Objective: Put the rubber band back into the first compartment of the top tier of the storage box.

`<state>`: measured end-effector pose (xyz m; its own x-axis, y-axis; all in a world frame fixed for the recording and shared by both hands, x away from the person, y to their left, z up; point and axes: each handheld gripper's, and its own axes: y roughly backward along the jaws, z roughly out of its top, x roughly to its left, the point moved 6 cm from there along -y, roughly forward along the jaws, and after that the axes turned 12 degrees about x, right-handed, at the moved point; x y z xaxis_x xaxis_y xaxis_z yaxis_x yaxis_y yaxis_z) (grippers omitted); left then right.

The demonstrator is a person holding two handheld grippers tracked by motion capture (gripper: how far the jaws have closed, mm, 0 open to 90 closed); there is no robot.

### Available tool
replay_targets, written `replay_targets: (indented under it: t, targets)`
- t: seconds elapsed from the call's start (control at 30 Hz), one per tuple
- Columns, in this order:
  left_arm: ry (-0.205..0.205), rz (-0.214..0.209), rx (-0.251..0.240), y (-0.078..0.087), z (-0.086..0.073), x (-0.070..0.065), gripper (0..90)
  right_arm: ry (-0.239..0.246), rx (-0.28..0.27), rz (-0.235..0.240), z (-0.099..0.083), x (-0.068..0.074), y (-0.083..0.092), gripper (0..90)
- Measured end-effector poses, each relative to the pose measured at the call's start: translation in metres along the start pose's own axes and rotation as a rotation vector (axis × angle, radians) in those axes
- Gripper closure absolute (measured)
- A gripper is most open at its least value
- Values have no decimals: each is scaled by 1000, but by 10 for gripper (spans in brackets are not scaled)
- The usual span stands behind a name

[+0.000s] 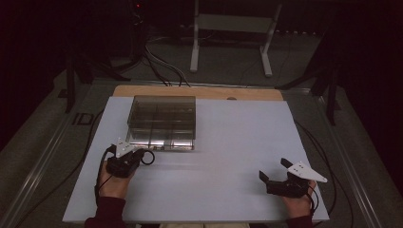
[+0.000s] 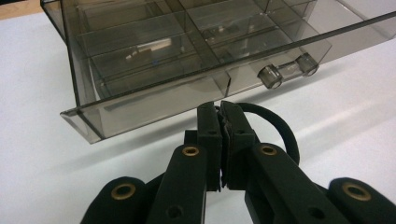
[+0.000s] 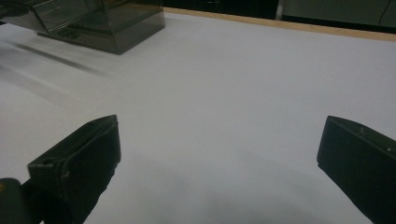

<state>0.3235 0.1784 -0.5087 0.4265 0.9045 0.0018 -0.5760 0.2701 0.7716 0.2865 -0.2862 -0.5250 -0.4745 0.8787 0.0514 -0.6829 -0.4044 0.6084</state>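
A smoky see-through compartment box (image 1: 161, 118) stands on the far left part of the white table; it has a clear bar handle (image 2: 287, 71) on its near face. My left gripper (image 1: 140, 153) is just in front of the box's near left corner. In the left gripper view its jaws (image 2: 220, 109) are pressed together on a black elastic loop (image 2: 285, 130), which curls out to one side (image 1: 149, 157). My right gripper (image 1: 275, 173) rests near the table's front right corner, open, with bare table between its fingers (image 3: 219, 140). The box (image 3: 102, 23) lies far off from it.
The white tabletop (image 1: 228, 142) has a wooden strip (image 1: 199, 91) along its far edge. Beyond the table stand a white metal frame (image 1: 233, 28) and dark stands, with cables on the floor. The table's edges are close to both hands.
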Motion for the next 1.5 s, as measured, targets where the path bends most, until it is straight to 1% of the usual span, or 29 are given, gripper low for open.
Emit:
replay_targets:
  t: [0.2,0.5,0.83,0.9,1.5]
  targets:
    - [3,1,-7,2,2,1,891,-1,0,1,0,0,0,0]
    - [-6,4,-13,6,6,0,891,-1,1,1,0,0,0,0]
    - [-5,1,-17,9,8,0,891,-1,0,1,0,0,0,0]
    - [-12,1,-24,14,11,0,891,0,0,2,0,0,0,0]
    - [-19,4,-49,23,25,3,891,-1,1,2,0,0,0,0]
